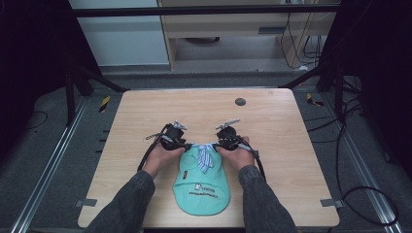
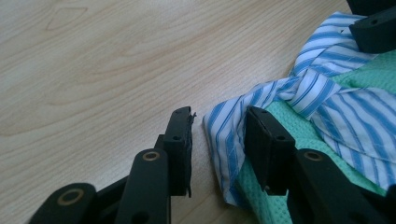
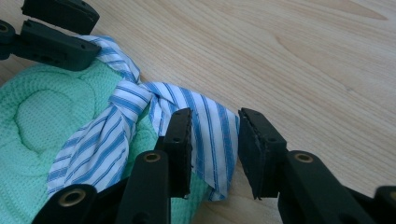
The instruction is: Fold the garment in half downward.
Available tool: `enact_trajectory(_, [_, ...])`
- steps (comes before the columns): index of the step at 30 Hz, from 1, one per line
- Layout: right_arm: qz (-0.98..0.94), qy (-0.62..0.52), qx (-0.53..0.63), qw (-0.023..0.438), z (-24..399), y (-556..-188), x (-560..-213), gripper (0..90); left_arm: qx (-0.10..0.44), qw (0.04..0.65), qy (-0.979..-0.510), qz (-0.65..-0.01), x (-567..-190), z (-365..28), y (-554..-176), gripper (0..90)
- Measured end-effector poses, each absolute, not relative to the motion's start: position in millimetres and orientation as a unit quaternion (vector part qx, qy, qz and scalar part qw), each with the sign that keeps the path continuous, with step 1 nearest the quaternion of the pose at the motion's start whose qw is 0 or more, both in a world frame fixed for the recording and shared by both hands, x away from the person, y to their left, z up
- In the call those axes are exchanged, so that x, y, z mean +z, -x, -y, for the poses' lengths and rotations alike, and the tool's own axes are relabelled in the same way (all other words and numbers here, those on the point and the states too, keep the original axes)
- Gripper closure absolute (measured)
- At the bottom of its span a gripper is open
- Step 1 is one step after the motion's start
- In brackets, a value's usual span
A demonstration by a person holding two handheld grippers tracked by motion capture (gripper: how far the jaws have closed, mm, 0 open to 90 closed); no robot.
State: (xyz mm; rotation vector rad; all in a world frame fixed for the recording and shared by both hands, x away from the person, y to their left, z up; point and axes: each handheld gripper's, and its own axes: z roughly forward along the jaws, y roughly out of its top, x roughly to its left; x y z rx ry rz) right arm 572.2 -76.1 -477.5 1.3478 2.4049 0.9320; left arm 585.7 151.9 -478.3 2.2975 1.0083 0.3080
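One mint-green bib (image 1: 202, 187) with one blue-striped tie (image 1: 204, 158) lies at the near middle of the wooden table (image 1: 272, 145). Two grippers flank the tie's knot: the left gripper (image 2: 217, 135) and right gripper (image 3: 214, 135) each straddle a striped end, jaws released. Grey floor, cables and dark frames surround the table.

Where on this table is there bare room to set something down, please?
The table is bare across its far half, apart from a small dark disc, and along both side edges. It is crowded near the front middle, around the green garment with its striped tie and both tongs.
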Motion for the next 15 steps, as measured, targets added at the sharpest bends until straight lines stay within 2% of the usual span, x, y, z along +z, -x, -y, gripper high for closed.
enact_trajectory(5, [-0.824, -0.459, 0.312, 0.115, 73.5, -572.5, -480.2, 61.1, 0.108, 0.302, -0.866, -0.383, -483.1, -154.4, -585.1, 64.0])
enact_trajectory(15, [-0.829, -0.456, 0.304, 0.112, 69.6, -572.2, -486.2, 62.4, 0.1, 0.312, -0.867, -0.376, -484.9, -155.6, -583.0, 68.8])
